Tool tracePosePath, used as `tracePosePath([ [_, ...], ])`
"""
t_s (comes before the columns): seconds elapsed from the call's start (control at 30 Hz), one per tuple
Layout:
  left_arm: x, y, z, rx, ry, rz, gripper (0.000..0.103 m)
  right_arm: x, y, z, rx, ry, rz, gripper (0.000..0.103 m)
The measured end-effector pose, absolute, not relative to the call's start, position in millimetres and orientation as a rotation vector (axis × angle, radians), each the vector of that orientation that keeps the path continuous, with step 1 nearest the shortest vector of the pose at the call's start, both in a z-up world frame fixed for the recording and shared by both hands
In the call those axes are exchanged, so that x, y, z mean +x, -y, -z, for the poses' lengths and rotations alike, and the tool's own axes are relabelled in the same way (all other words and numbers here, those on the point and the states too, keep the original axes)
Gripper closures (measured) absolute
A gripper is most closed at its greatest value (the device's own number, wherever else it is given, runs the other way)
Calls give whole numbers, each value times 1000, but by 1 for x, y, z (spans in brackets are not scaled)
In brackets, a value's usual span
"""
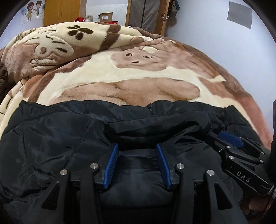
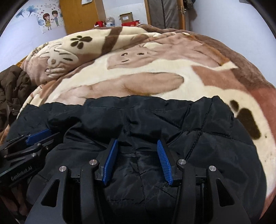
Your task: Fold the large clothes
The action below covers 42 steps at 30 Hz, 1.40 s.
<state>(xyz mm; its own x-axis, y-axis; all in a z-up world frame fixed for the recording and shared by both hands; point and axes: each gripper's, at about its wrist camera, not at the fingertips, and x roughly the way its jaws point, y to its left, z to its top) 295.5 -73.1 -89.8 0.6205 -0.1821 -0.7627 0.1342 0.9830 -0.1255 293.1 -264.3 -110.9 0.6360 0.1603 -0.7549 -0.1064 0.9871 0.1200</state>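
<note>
Over black jacket (image 1: 57, 137), both hand-held grippers tilt downward

Bedroom background: pale walls, wooden furniture, bed under a plush blanket.
Bed blanket (image 2: 141, 81), cream and brown with cartoon animals and paw prints, fills mid-frame. Pale wall at upper left carries a cartoon couple sticker (image 2: 50, 19). Wooden wardrobe (image 2: 81, 13) at top centre-left; wood-framed door (image 1: 146, 12) at top centre-right. Open cardboard box (image 2: 126, 17) and red items behind the bed. Grey patch (image 1: 239, 14) on the wall at upper right.
</note>
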Motion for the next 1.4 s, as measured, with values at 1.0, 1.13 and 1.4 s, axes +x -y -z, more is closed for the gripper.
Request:
tracePosePath([
  [1.0, 324, -11, 102, -89, -851, 104, 56, 315, 349, 124, 134, -859, 28, 56],
  [1.13, 323, -14, 86, -86, -873, 112, 56, 316, 348, 121, 118, -873, 33, 56],
  [1.4, 300, -93, 72, -160, -838, 31, 57, 310, 348, 115, 116, -853, 44, 56],
])
